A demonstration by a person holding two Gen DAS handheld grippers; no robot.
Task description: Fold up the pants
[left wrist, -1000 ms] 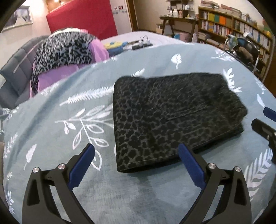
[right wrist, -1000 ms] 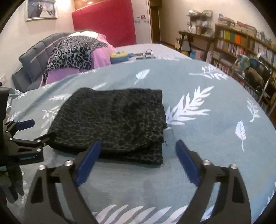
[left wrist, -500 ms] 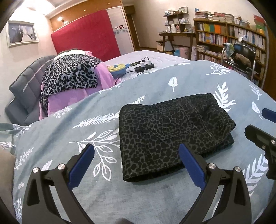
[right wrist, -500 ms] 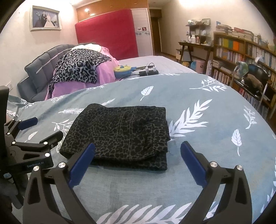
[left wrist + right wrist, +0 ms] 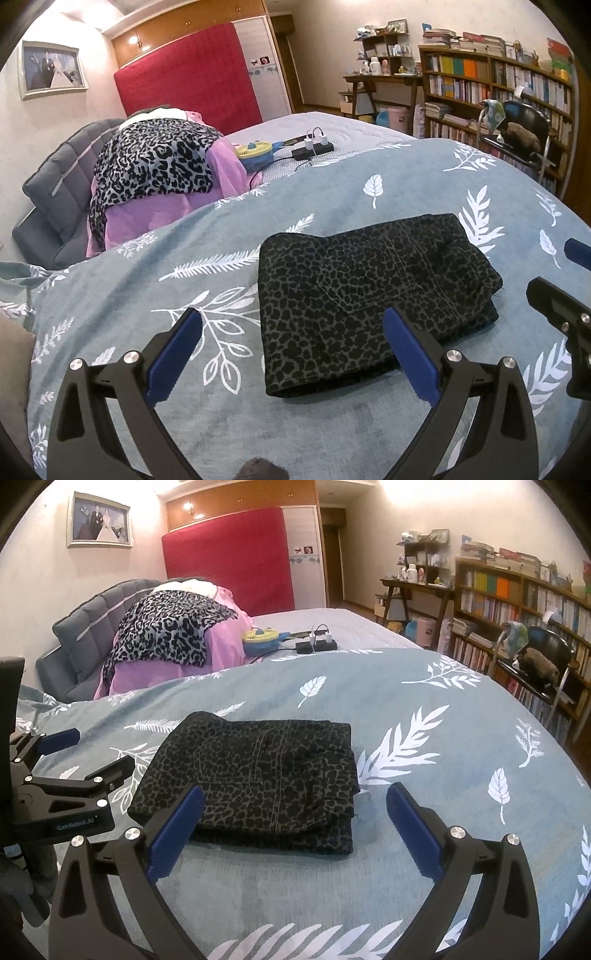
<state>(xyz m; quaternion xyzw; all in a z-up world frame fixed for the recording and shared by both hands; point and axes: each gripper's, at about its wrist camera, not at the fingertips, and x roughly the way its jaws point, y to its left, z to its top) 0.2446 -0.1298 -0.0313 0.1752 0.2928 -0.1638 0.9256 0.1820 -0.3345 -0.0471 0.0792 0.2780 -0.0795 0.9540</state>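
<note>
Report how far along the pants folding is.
Done, by the look of it: the leopard-print pants lie in a compact rectangular stack of layers on the blue leaf-print bedspread. In hand: nothing; the left gripper and right gripper are both open, held short of the cloth. Left: apparently nothing; at most squaring the slightly uneven edges on the right side.

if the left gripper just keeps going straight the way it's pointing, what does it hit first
Most likely the folded pants. The left gripper is open and aimed at their near left corner, with only bare bedspread between. It looks raised above the bed, so depth is uncertain; it might skim over the top layer.
</note>
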